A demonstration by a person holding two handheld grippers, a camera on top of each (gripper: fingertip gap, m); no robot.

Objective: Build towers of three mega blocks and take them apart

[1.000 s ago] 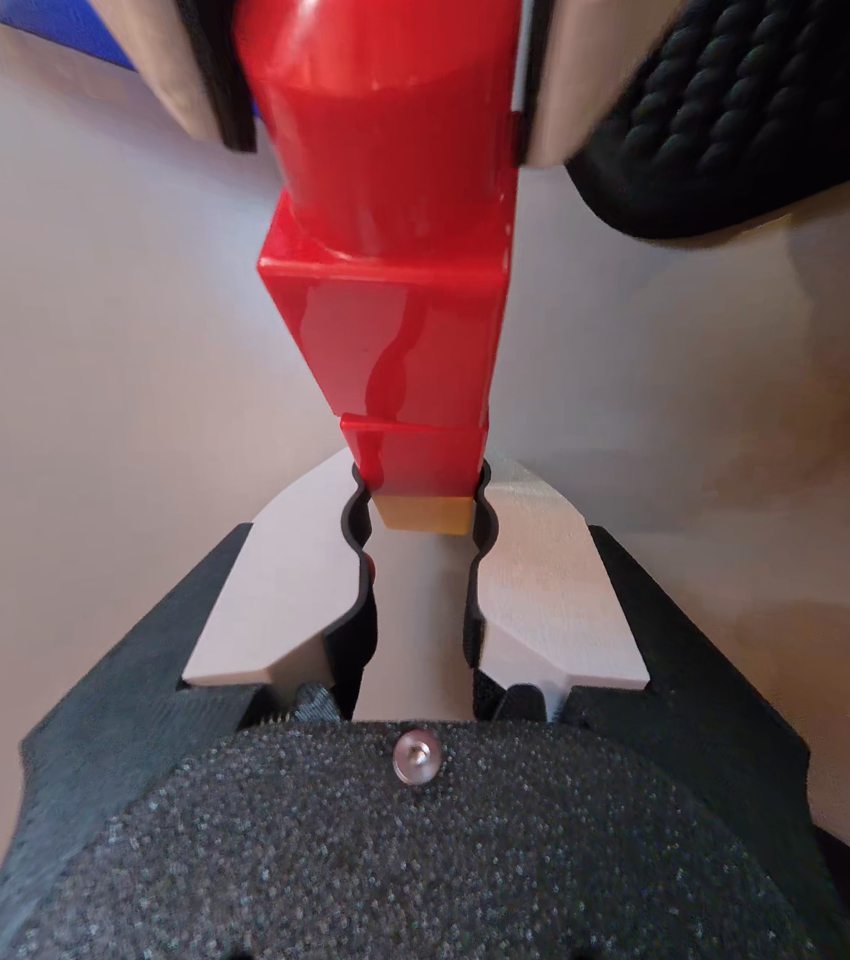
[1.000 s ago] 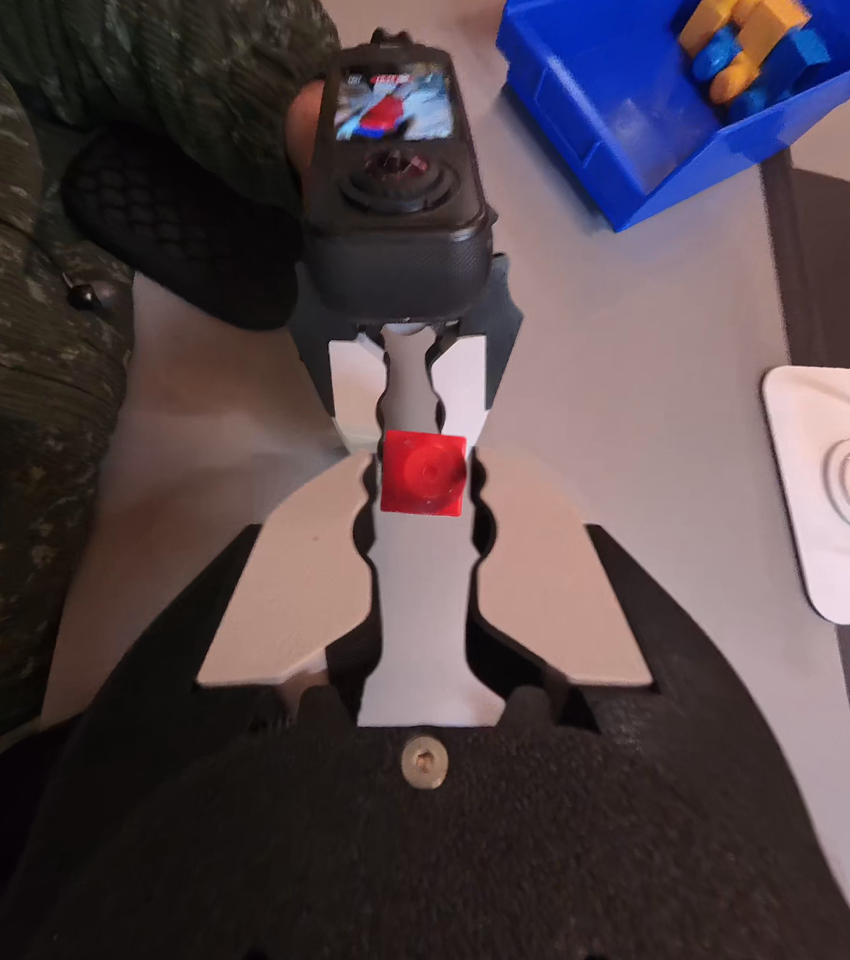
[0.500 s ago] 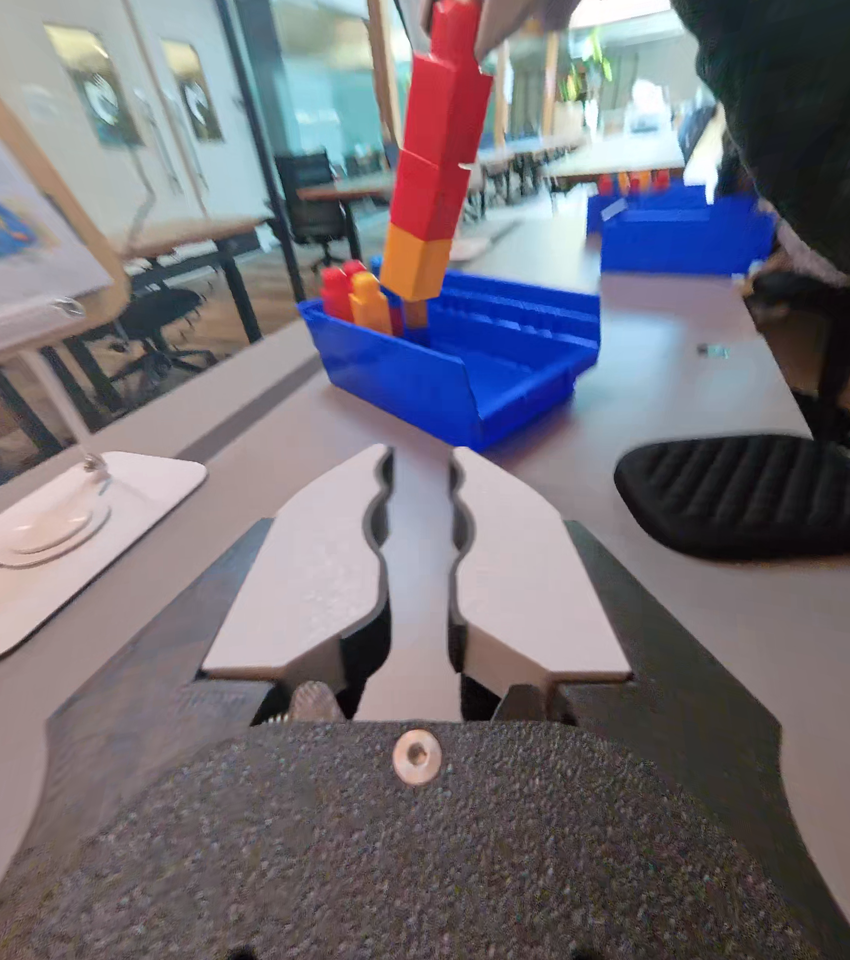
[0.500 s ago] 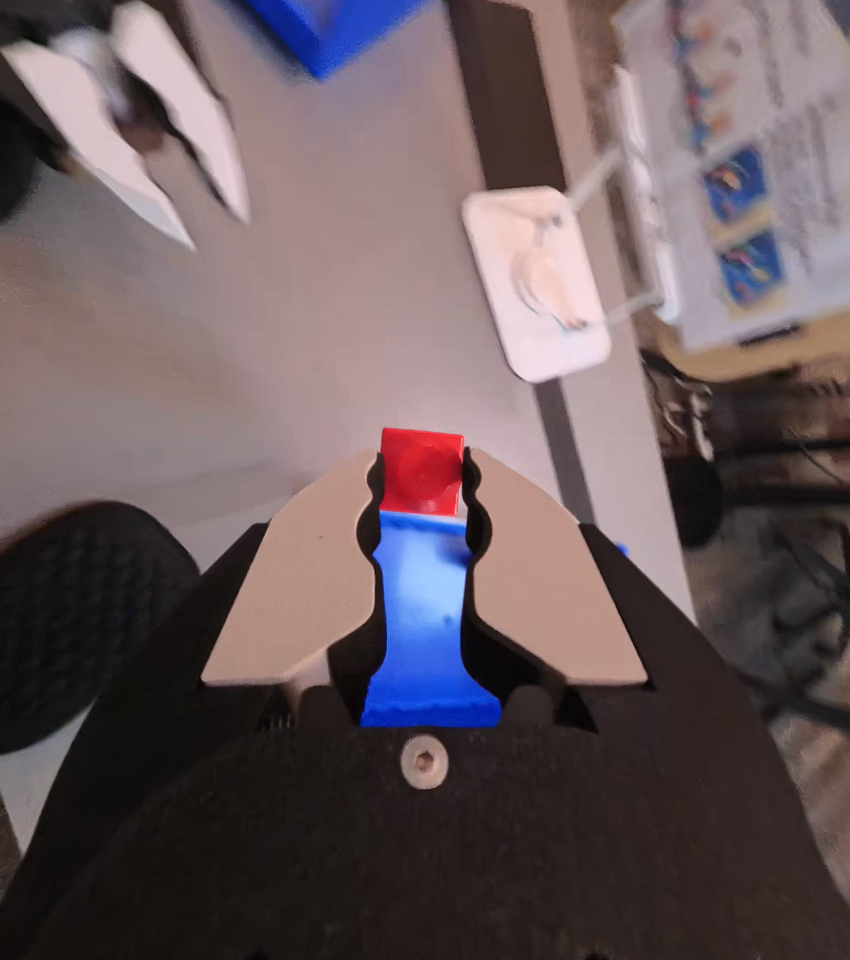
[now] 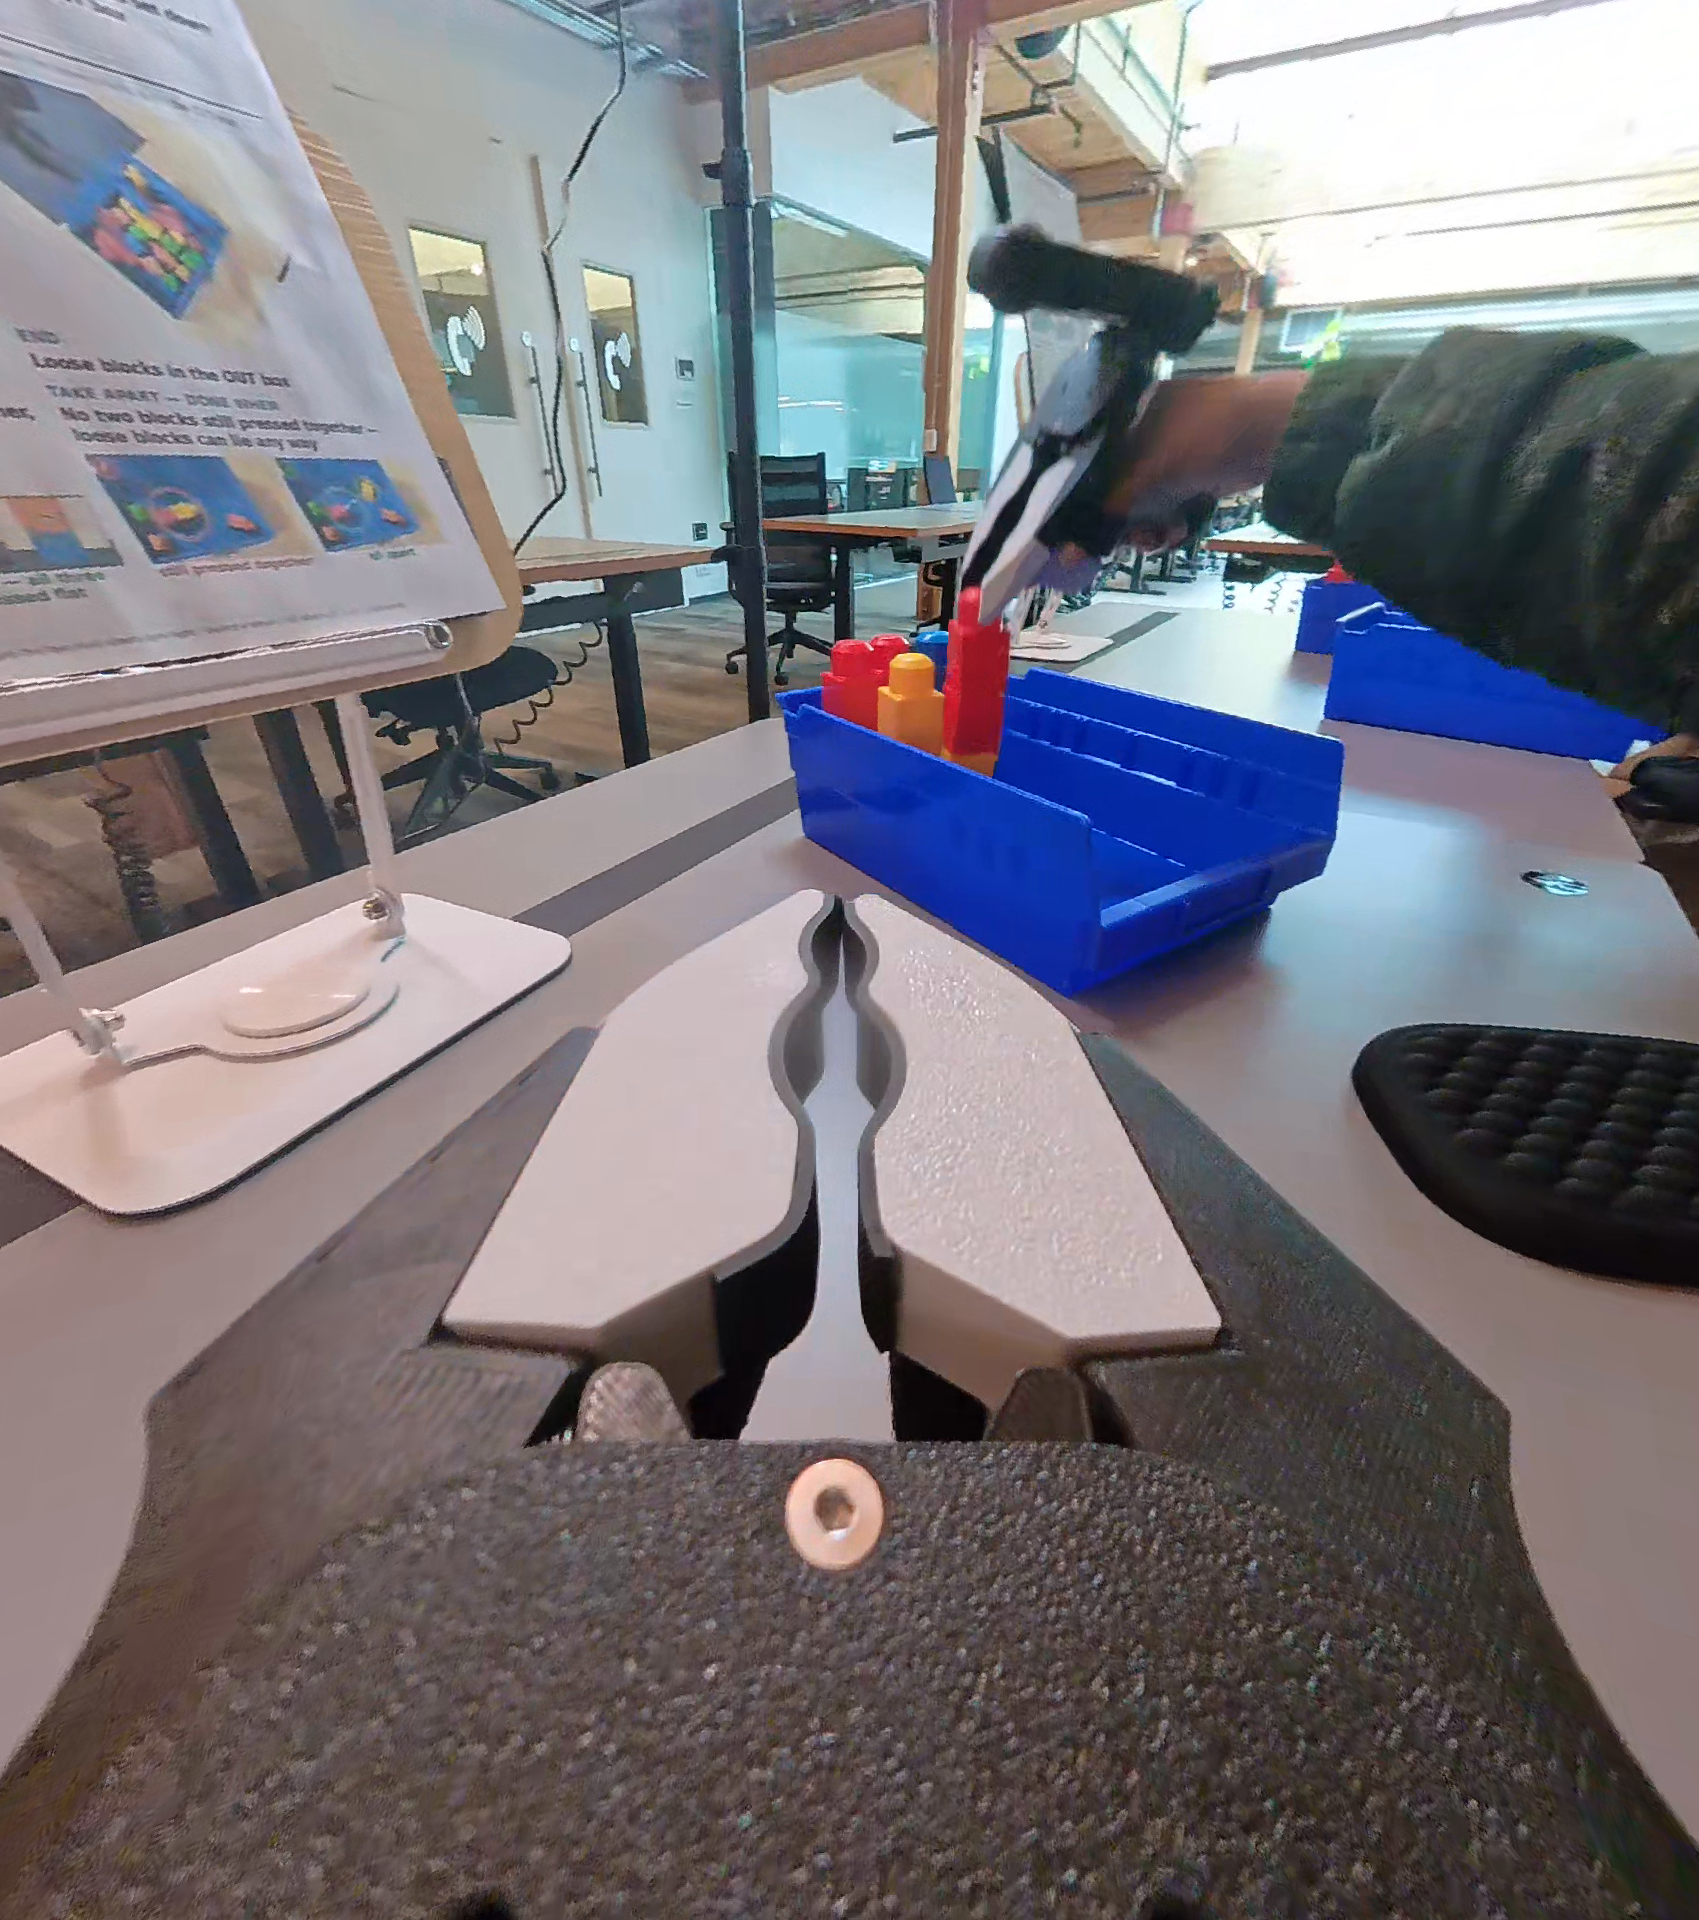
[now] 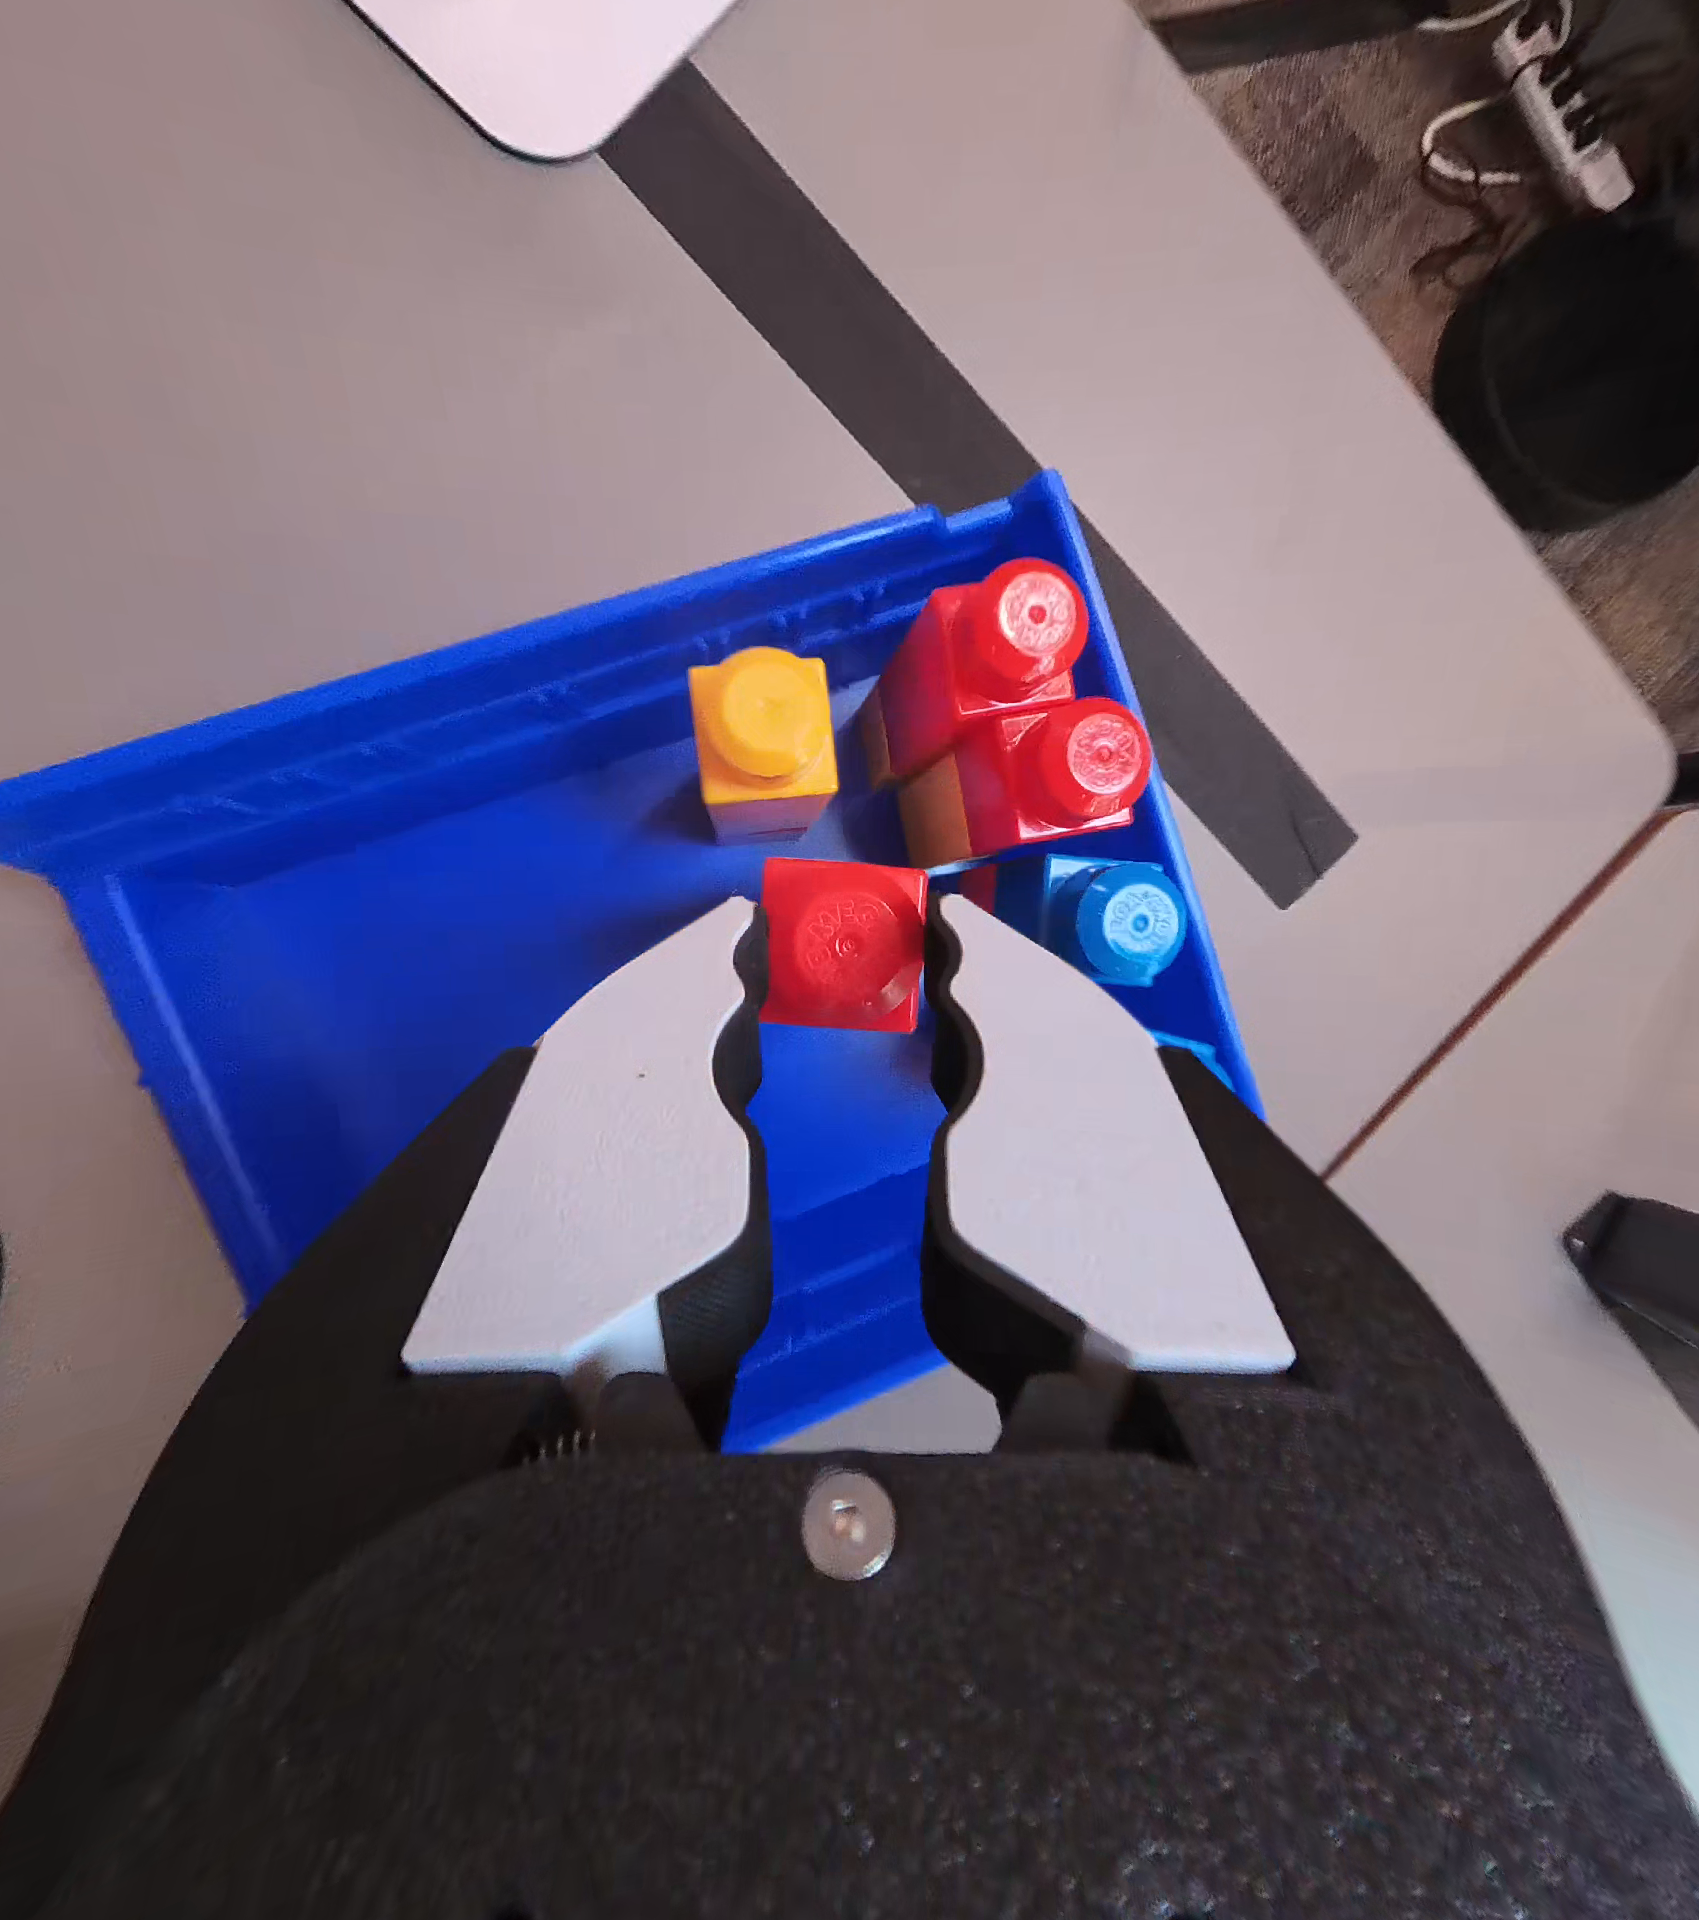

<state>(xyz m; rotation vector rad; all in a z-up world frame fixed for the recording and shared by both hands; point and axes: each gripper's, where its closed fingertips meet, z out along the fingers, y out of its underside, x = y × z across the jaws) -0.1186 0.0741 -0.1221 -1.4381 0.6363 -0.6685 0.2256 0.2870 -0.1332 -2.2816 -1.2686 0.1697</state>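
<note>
Now five towers (image 6: 843,958), one bin (image 6: 429,914)

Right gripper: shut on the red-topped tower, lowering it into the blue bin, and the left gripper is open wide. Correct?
Not quite. The left gripper is shut and empty: the left wrist view shows its fingertips nearly meeting with nothing between them. The rest holds: the right gripper is shut on the red-topped tower over the blue bin.

We count two grippers: the left gripper (image 5: 840,920) and the right gripper (image 6: 840,940). Five block stacks (image 6: 1016,691) stand in one nearby blue bin (image 6: 388,914). We see one document stand (image 5: 232,1039).
</note>
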